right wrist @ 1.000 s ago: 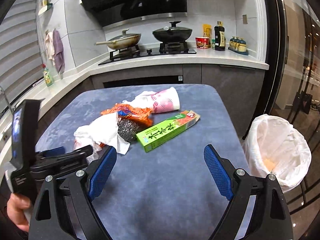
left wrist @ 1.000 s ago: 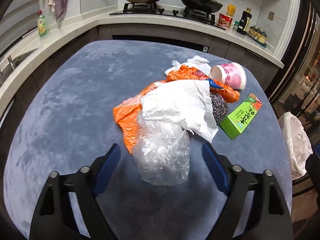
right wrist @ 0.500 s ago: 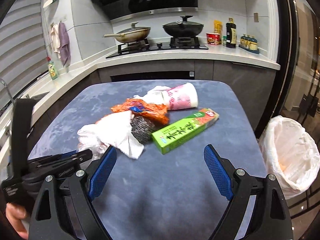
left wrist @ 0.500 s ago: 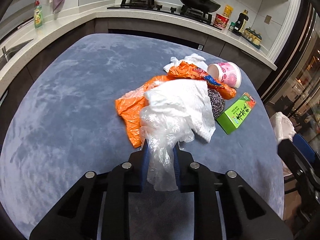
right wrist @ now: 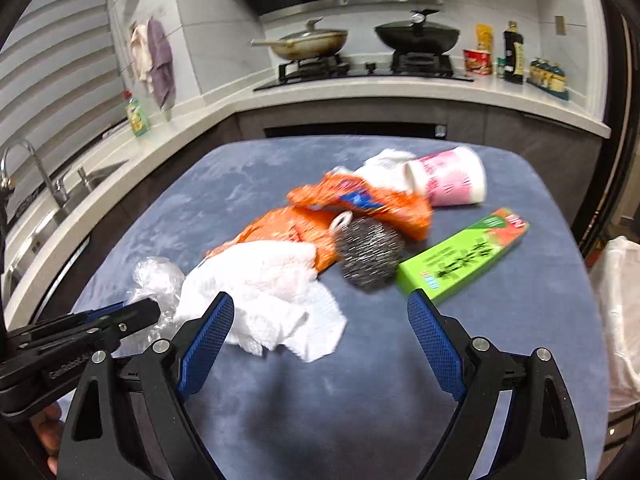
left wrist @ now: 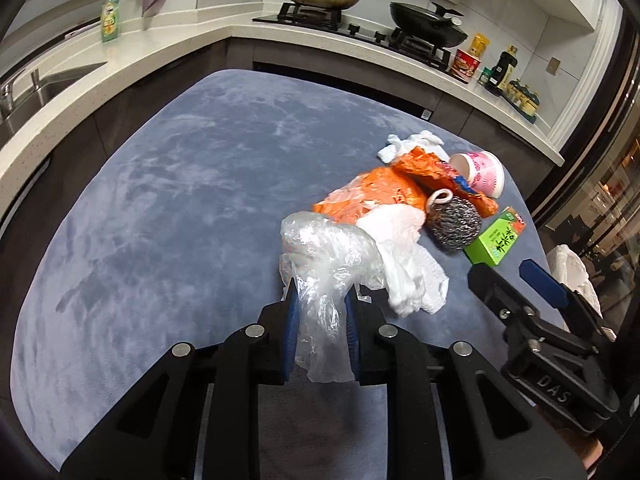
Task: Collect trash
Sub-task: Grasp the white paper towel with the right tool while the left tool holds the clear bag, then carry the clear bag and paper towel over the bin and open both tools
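Left gripper (left wrist: 319, 312): pinching clear plastic bag (left wrist: 328, 256)
Right gripper (right wrist: 320, 332): spread wide, white paper towel (right wrist: 272, 292) just ahead

The right hand-held gripper (left wrist: 516, 276), seen from the left wrist view, carries raised letters "DAS" on its black body. The left hand-held gripper (right wrist: 150, 308), seen from the right wrist view, has faint embossed lettering on its side, too blurred to read. The green box (left wrist: 497, 237) lying on the table (left wrist: 180, 200) bears large dark Chinese characters on its long face and small white letters on its red end; neither can be made out with certainty. The pink cup (right wrist: 448, 182) shows a pattern only, with no legible words.
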